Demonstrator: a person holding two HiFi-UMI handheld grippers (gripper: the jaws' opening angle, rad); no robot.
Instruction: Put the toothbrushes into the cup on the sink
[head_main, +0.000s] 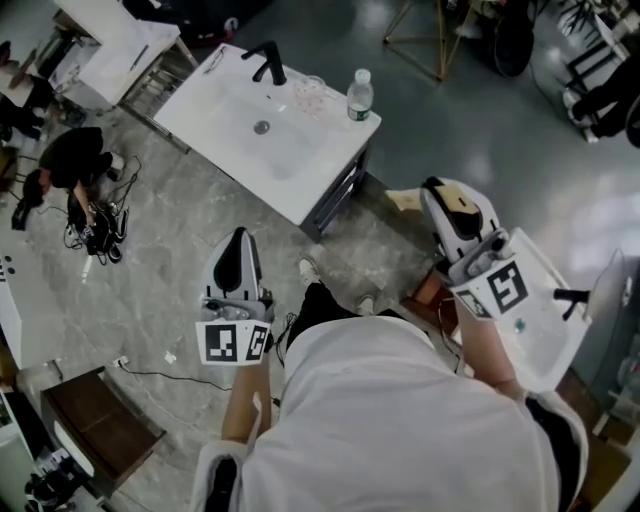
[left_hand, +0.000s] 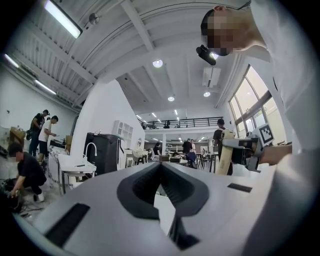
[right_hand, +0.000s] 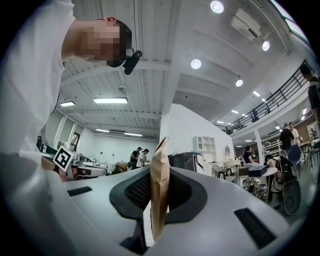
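My right gripper (right_hand: 159, 172) is shut on a flat brown paper packet (right_hand: 160, 192) that stands upright between its jaws. In the head view the right gripper (head_main: 452, 207) is raised at the right, and the left gripper view shows the packet (left_hand: 228, 151) from the side. My left gripper (head_main: 237, 243) is held low at centre left, its jaws (left_hand: 161, 169) closed with nothing between them. The white sink (head_main: 225, 135) with a black tap (head_main: 268, 62) stands far ahead. On its rim are a clear cup (head_main: 313, 88) and a water bottle (head_main: 360, 96). No bare toothbrush shows.
A second white basin (head_main: 548, 325) with a black tap (head_main: 572, 296) is close under my right arm. A person (head_main: 68, 160) crouches by cables on the floor at left. A wooden box (head_main: 100, 425) sits lower left. Other people stand far off in the hall.
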